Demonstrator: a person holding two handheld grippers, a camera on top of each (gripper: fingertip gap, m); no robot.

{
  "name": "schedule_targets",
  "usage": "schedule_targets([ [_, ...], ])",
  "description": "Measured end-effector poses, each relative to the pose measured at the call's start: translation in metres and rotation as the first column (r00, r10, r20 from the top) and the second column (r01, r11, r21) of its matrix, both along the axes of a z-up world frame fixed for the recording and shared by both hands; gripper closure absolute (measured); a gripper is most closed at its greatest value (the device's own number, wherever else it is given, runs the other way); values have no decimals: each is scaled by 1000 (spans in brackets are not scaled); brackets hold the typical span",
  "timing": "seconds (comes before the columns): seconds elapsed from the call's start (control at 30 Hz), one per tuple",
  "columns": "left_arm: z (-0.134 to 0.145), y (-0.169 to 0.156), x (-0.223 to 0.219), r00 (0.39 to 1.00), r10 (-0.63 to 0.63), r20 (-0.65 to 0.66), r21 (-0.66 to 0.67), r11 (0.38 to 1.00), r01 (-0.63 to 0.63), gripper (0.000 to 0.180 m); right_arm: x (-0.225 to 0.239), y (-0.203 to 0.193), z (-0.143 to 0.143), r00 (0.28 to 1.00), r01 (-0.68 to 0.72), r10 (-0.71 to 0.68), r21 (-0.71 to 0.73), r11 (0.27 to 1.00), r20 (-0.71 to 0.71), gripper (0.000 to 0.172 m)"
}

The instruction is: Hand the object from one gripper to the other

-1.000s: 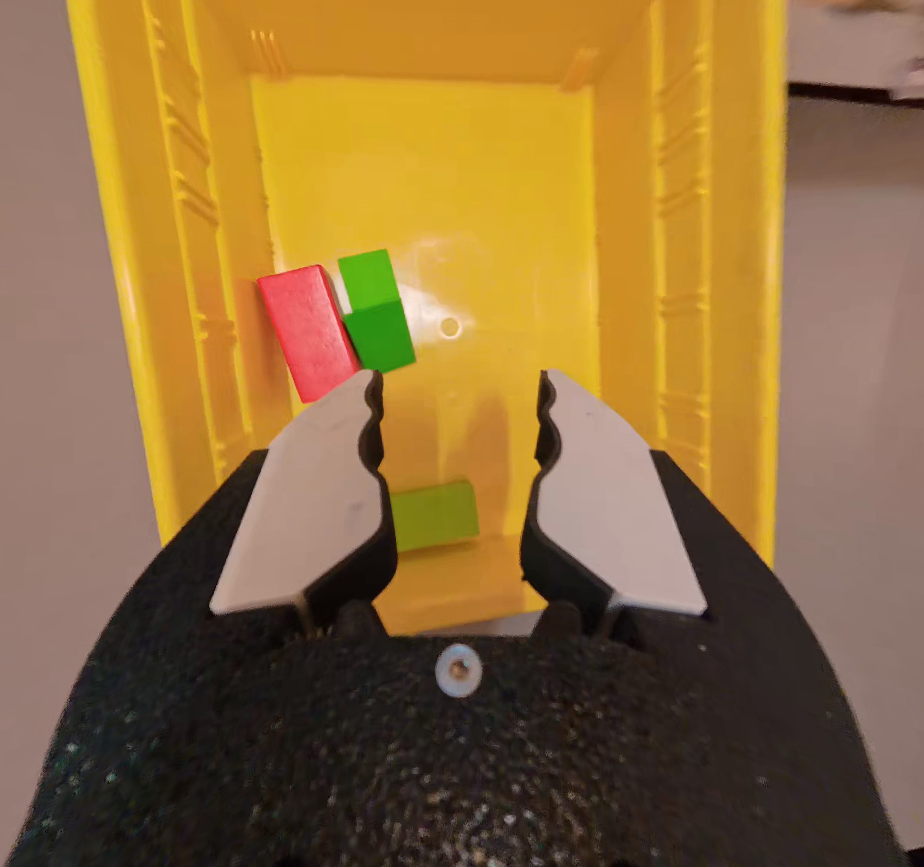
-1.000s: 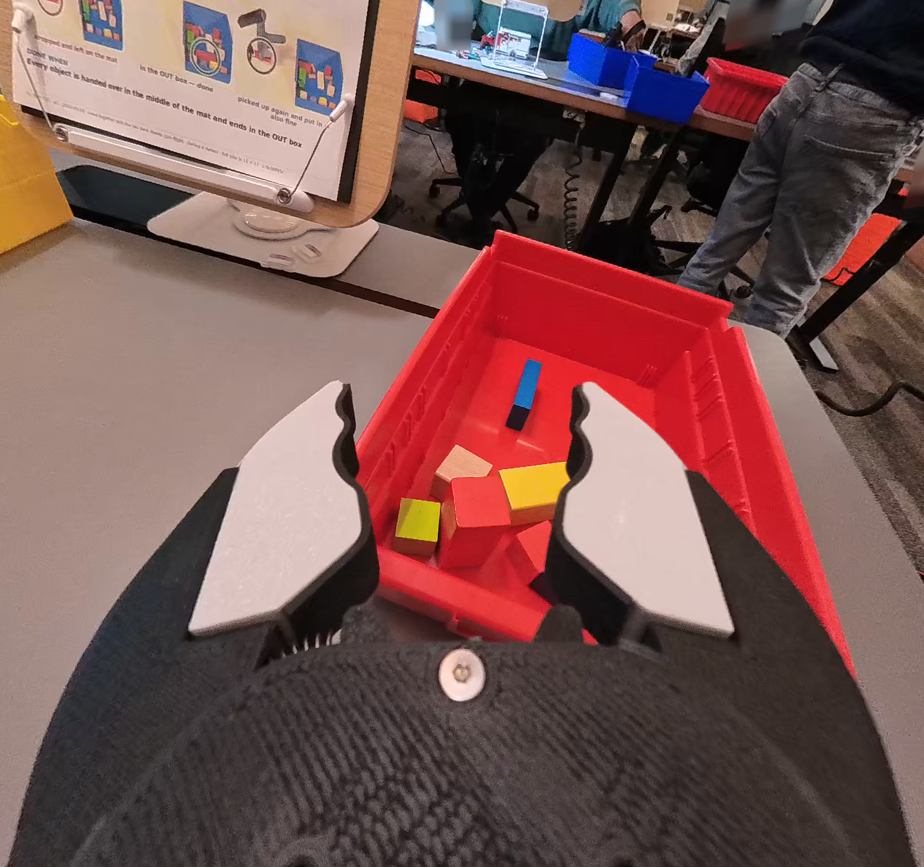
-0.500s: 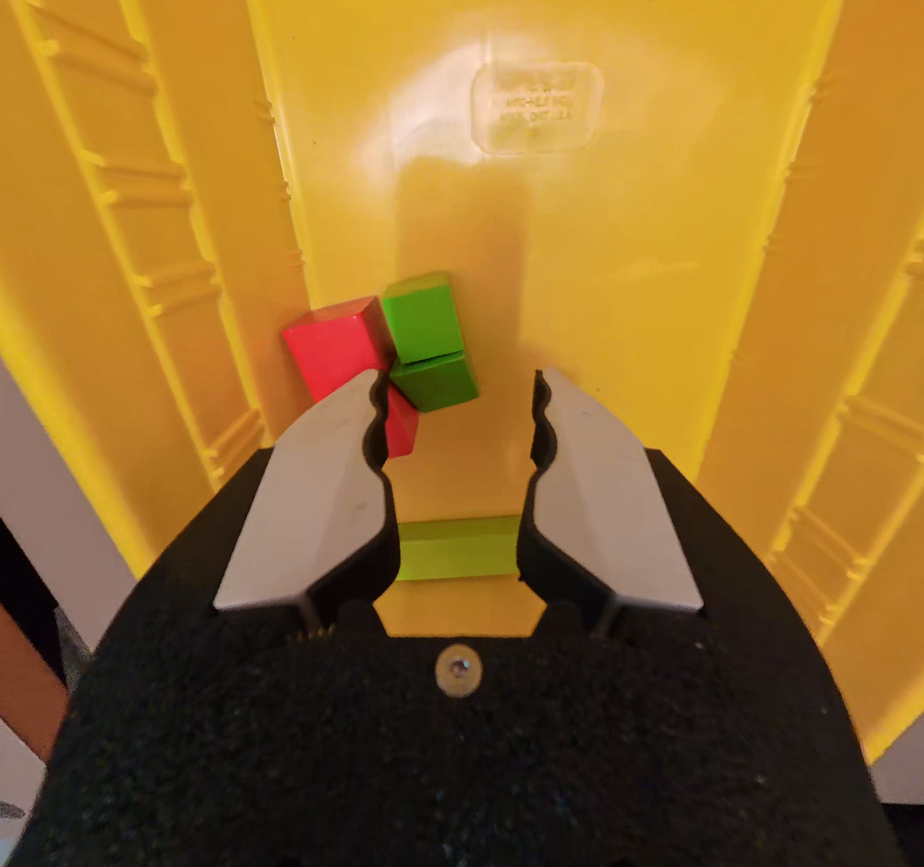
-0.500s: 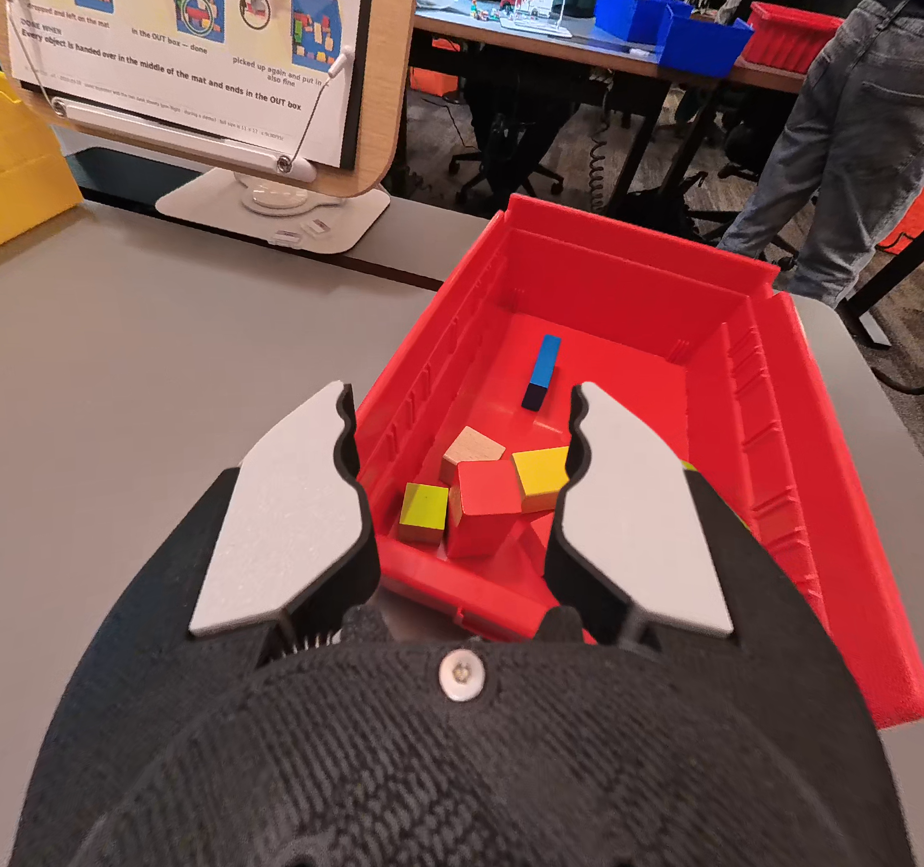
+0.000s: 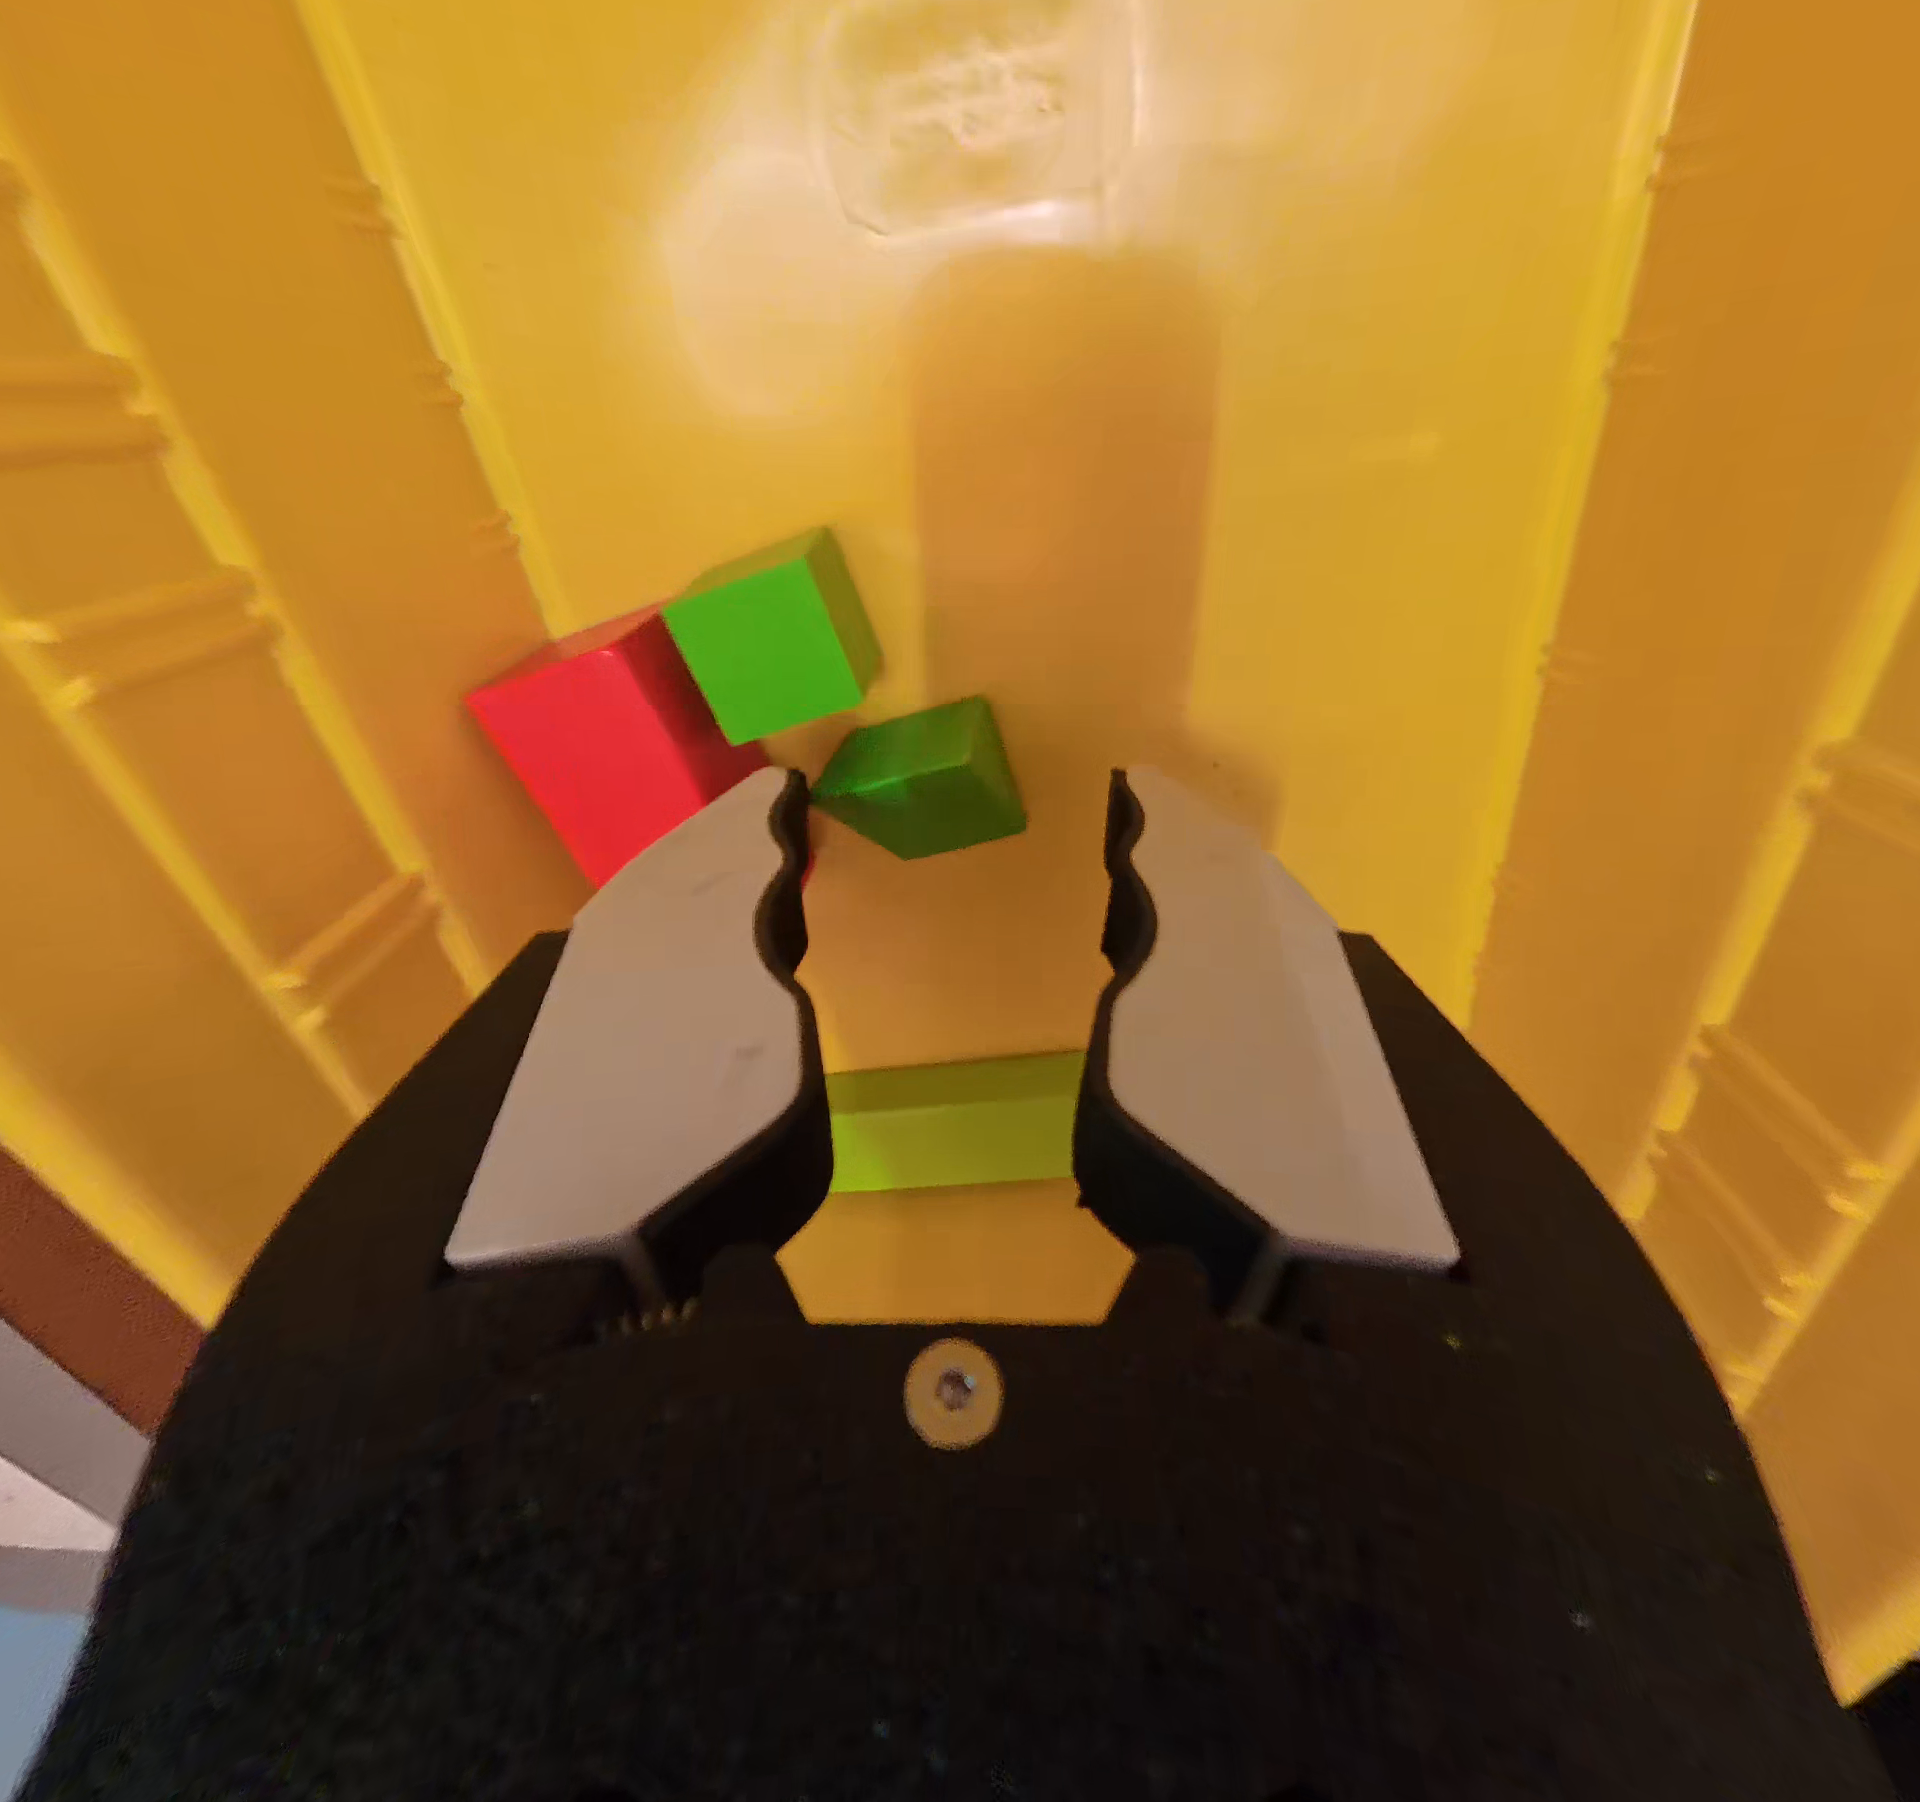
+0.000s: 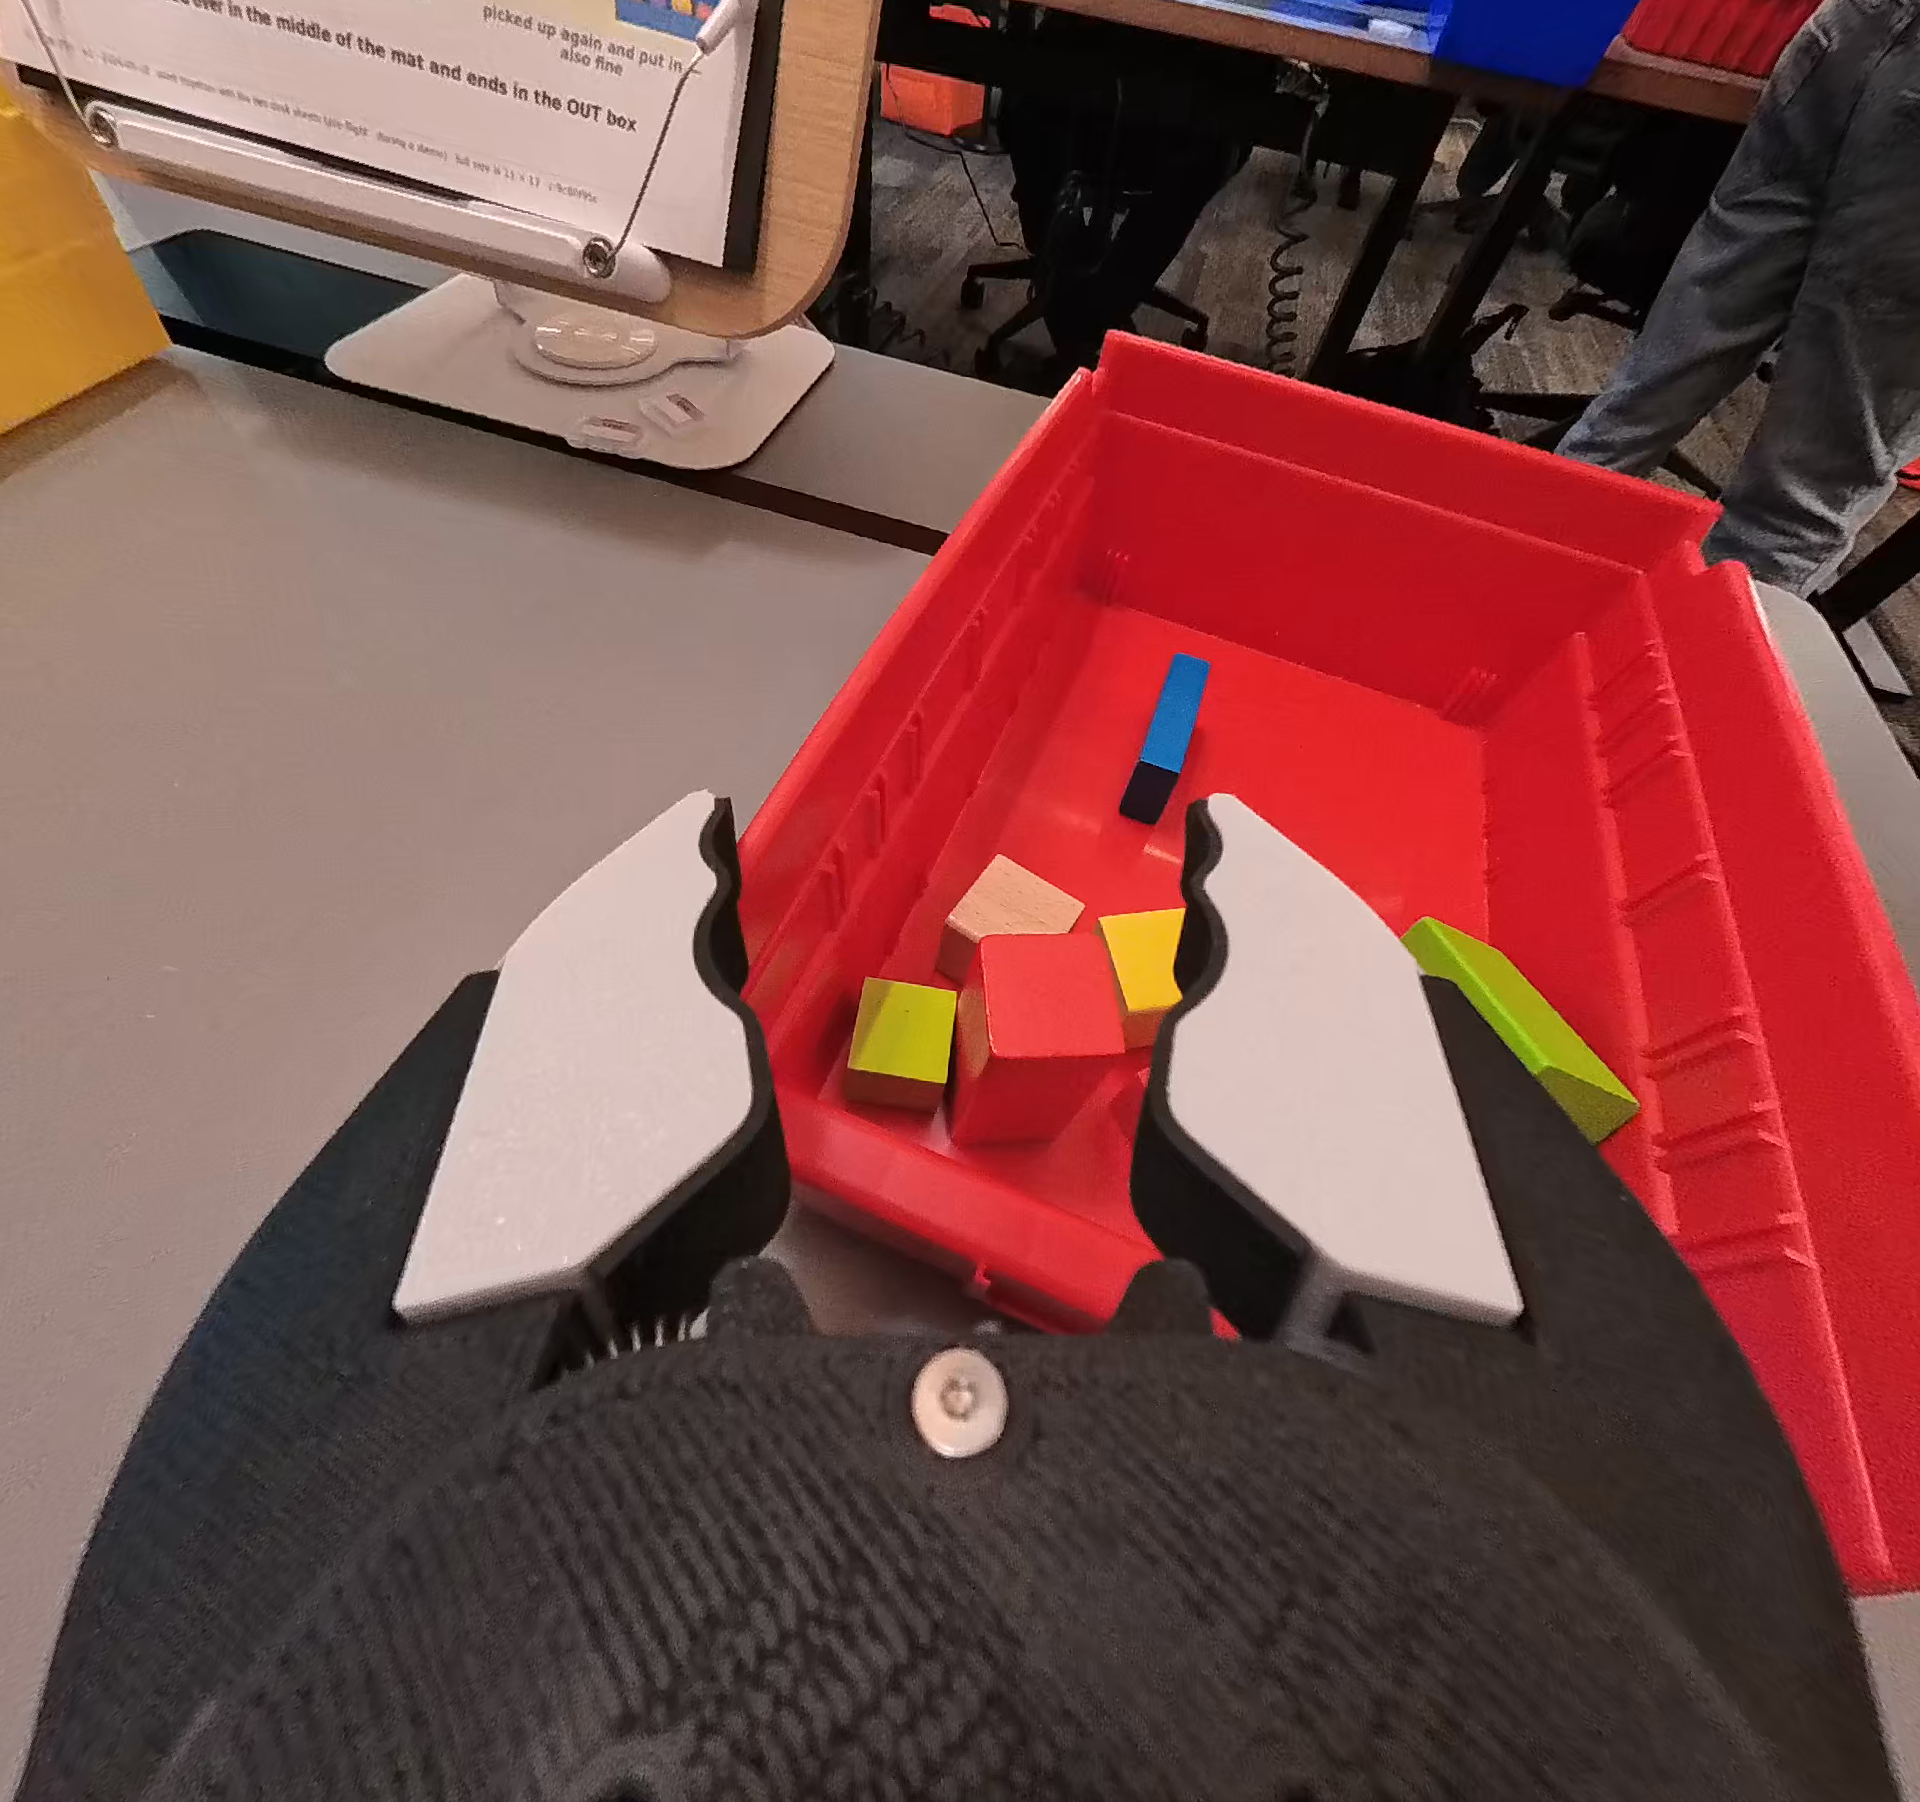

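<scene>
While the left gripper [image 5: 954, 796] is held open inside the yellow bin [image 5: 1351, 402], its left fingertip touching a dark green block [image 5: 925, 781], nothing's gripped; right gripper [image 6: 956, 817] is kept open, empty, over the red bin [image 6: 1351, 505].

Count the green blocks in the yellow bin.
3: a bright green block leaning against the red block, a darker green block just beyond the left hand-held gripper fingertips, and a light green block showing between its fingers. Others may be hidden.
</scene>
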State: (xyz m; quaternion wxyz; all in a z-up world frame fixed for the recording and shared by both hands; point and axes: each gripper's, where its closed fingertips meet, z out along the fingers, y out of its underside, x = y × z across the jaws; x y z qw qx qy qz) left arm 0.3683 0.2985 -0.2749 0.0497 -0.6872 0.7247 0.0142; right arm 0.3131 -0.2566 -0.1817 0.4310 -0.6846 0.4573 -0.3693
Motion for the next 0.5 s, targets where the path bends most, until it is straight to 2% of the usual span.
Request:
schedule_targets([
  [0.1,-4,5,1,1000,-15,14,51,999,14,130,0,0,1,1000,-2,2,2,1000,0,90],
  [0.2,-7,0,2,999,41,34,-23,999,-40,131,-1,1,2,1000,-3,3,0,1000,5,90],
  [0.5,-20,1,-10,993,116,-10,-77,990,-117,136,-1,3,3,1000,-10,10,0,1000,6,90],
])
